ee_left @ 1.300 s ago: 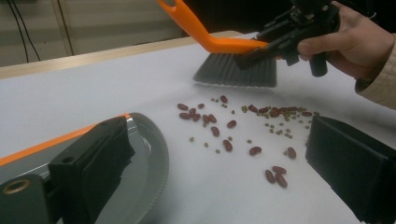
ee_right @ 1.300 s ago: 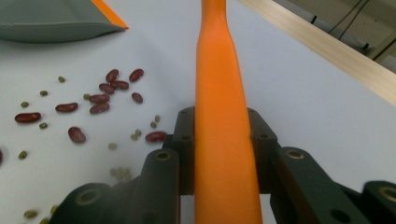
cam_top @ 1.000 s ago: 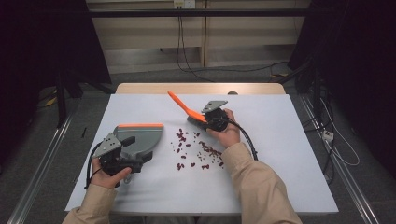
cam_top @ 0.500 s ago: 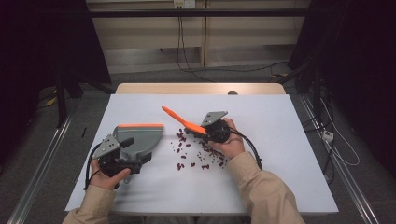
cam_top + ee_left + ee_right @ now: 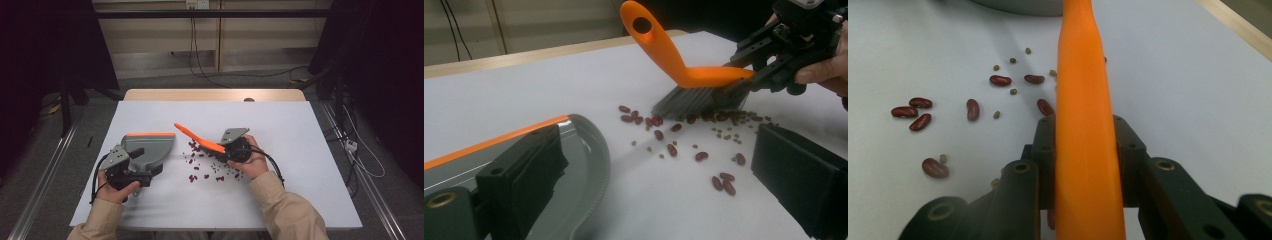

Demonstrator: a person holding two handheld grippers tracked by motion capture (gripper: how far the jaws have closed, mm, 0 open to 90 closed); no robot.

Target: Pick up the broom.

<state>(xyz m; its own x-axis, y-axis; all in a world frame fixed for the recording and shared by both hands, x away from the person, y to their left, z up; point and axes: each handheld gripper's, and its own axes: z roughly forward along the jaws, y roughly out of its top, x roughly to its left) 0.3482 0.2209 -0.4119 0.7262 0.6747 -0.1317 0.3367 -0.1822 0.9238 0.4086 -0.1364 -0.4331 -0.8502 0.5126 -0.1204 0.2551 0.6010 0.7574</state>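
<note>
An orange hand brush (image 5: 196, 137) with grey bristles (image 5: 696, 100) is clamped by its handle in my right gripper (image 5: 226, 150). Its bristles rest on the white table among scattered red beans (image 5: 205, 167) and small green ones (image 5: 724, 134). In the right gripper view the jaws press both sides of the orange handle (image 5: 1083, 100). A grey dustpan (image 5: 150, 146) with an orange front edge lies at the left, its mouth facing away from the beans. My left gripper (image 5: 147, 161) stands open beside it, one jaw over the pan (image 5: 589, 150) and the other over bare table.
The white table top (image 5: 300, 130) has free room at the right and the back. A wooden edge (image 5: 215, 95) runs along the far side. Cables trail from both grippers toward the near edge. Dark floor and rails flank the table.
My right gripper has carried the brush toward the near side, down onto the bean pile, and its handle now points more to the left. The left gripper and dustpan have stayed still.
</note>
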